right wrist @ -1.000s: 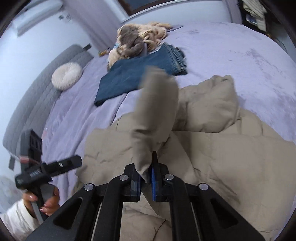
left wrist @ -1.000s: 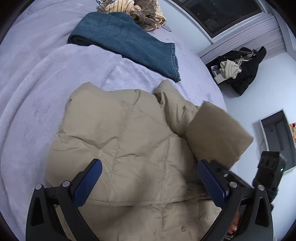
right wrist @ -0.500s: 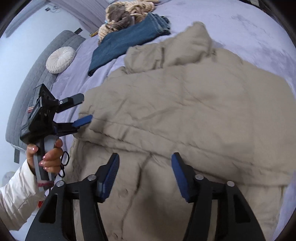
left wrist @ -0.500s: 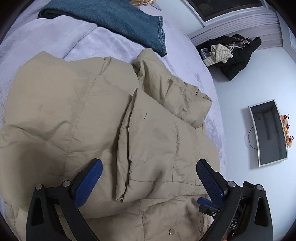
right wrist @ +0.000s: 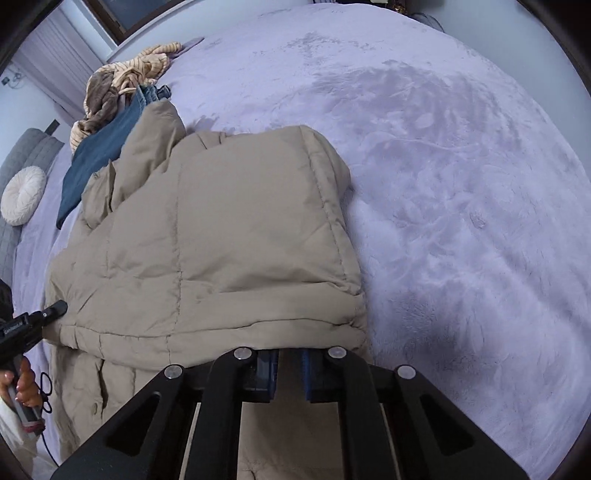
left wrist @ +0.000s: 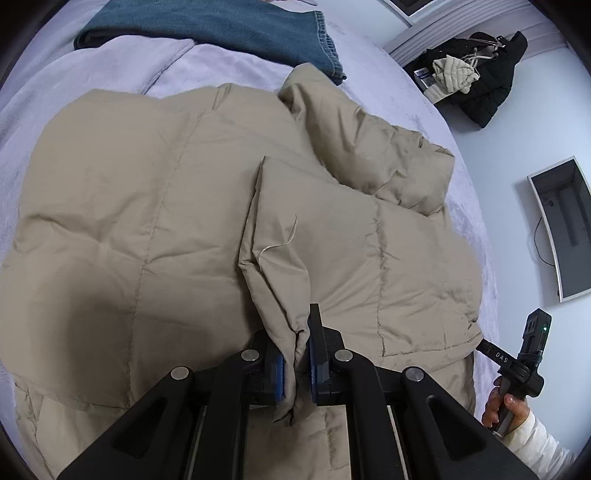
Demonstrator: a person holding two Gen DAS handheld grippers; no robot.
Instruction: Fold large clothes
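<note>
A beige puffer jacket (left wrist: 140,206) lies spread on the lilac bed, with one sleeve (left wrist: 362,236) folded across its body. My left gripper (left wrist: 296,365) is shut on the cuff end of that sleeve. In the right wrist view the jacket (right wrist: 221,240) fills the middle. My right gripper (right wrist: 289,373) is closed to a narrow gap at the jacket's near folded edge, and beige cloth sits between its pads. The right gripper also shows at the left wrist view's right edge (left wrist: 517,354), and the left gripper at the right wrist view's left edge (right wrist: 33,321).
Folded blue jeans (left wrist: 229,26) lie beyond the jacket, with a brown and cream knit heap (right wrist: 122,85) behind them. A round white cushion (right wrist: 22,194) sits at the headboard. Dark clothes (left wrist: 476,74) are piled by the wall. Bare bedspread (right wrist: 461,184) extends right.
The right gripper let go of the sleeve, laid it across the jacket, then moved to the near edge and closed. The left gripper closed on the sleeve's cuff end.
</note>
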